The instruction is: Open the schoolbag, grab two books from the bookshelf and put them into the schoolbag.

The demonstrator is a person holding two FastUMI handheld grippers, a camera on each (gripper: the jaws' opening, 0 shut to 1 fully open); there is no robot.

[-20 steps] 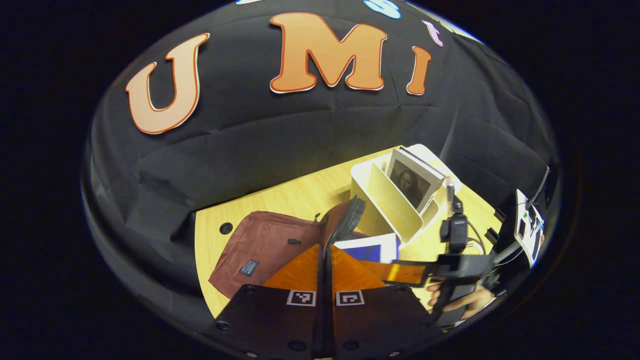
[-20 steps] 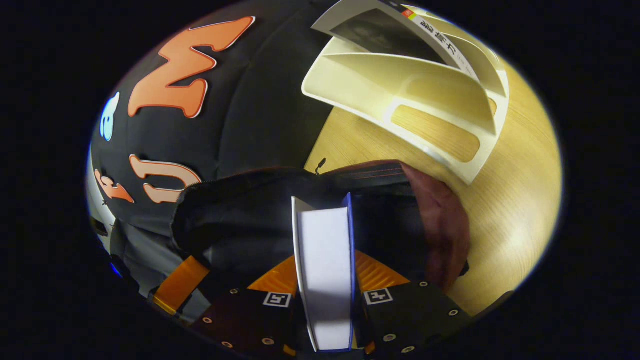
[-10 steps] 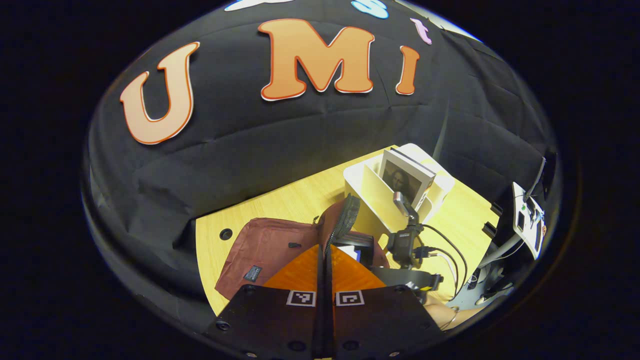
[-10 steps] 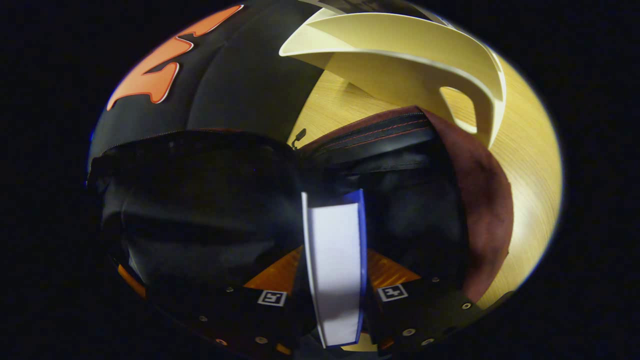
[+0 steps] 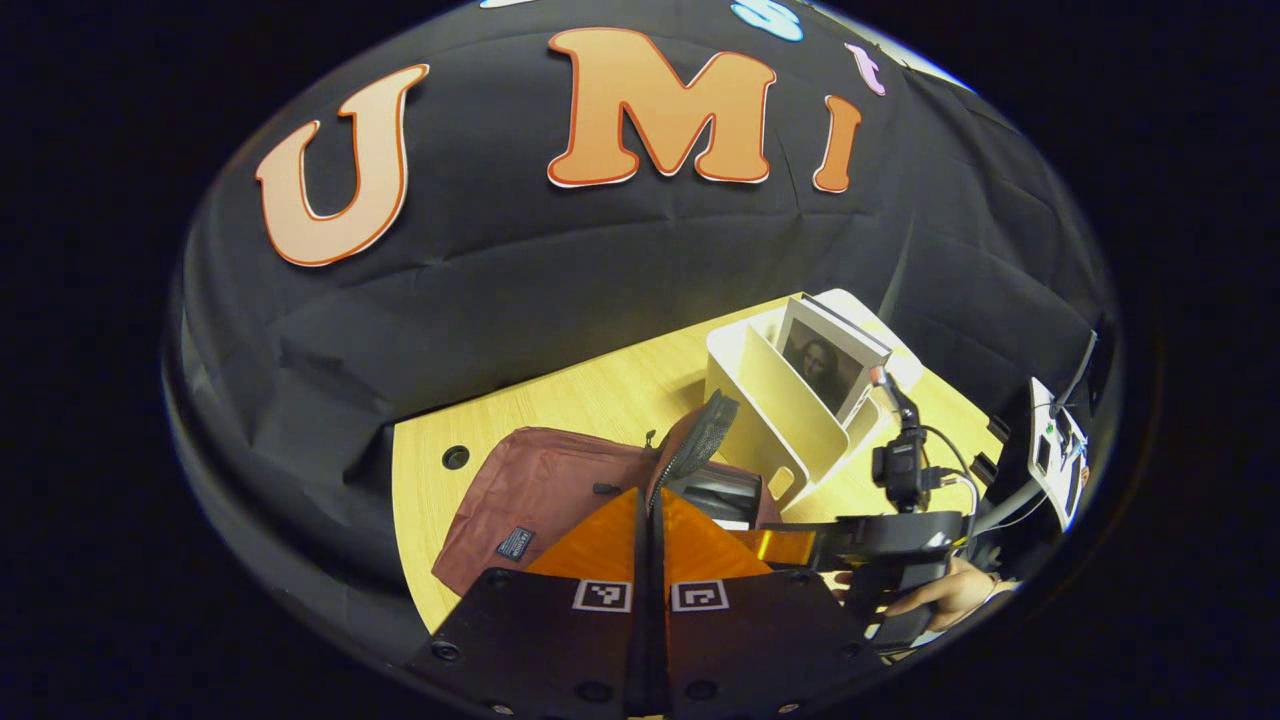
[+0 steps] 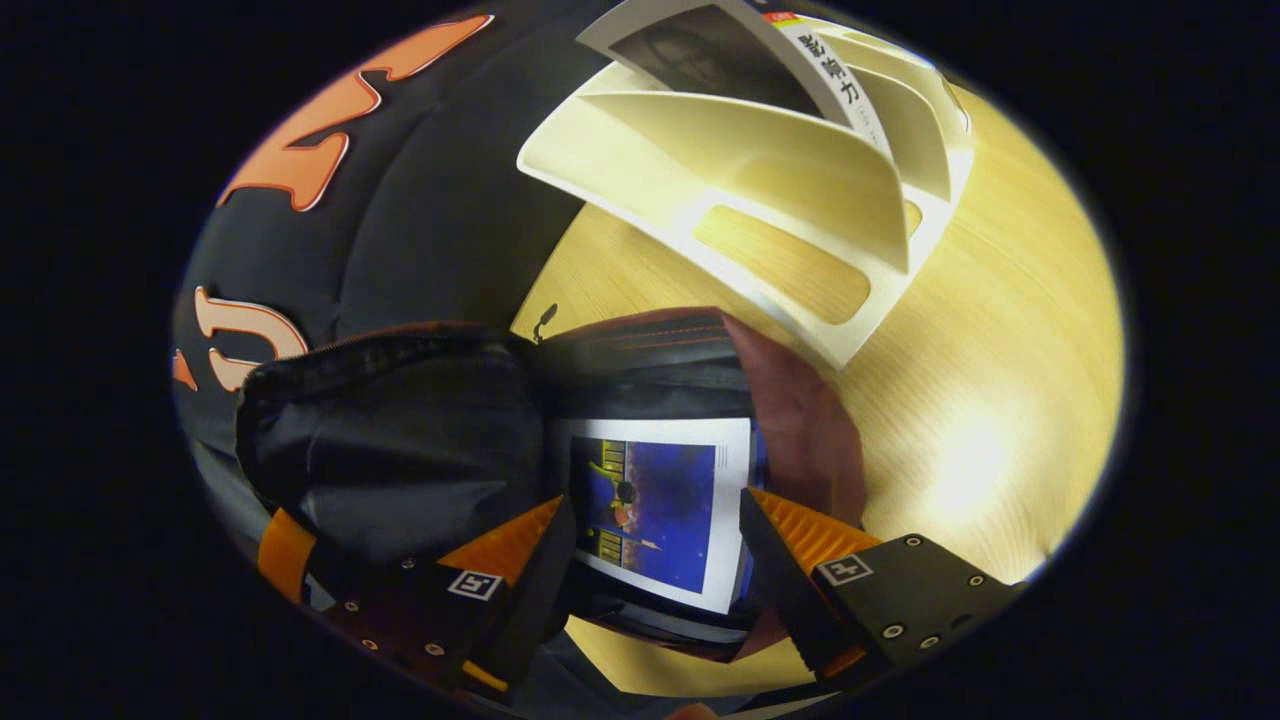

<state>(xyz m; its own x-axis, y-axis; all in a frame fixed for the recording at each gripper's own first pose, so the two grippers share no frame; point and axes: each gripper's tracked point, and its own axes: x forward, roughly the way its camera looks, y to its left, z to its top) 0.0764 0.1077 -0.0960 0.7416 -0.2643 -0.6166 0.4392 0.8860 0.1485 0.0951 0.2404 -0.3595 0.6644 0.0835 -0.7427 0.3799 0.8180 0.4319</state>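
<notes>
**Blue book lies in the open schoolbag, right gripper open above it**

In the right gripper view, the right gripper [image 6: 650, 530] has its two orange fingers spread apart at the bottom of the frame, and they hold nothing. Between them, in the lower centre, the blue book [image 6: 655, 510] lies flat inside the open dark red schoolbag [image 6: 800, 420]. The white bookshelf [image 6: 760, 200] stands in the upper part of the frame on the wooden table [image 6: 1000, 400], with a second book [image 6: 720, 45] in it.

In the left gripper view, the left gripper [image 5: 648, 520] has its fingers pressed together at the lower centre, pinching the bag's raised flap [image 5: 700, 440]. At the lower right, a hand [image 5: 940, 590] holds the other gripper.
</notes>
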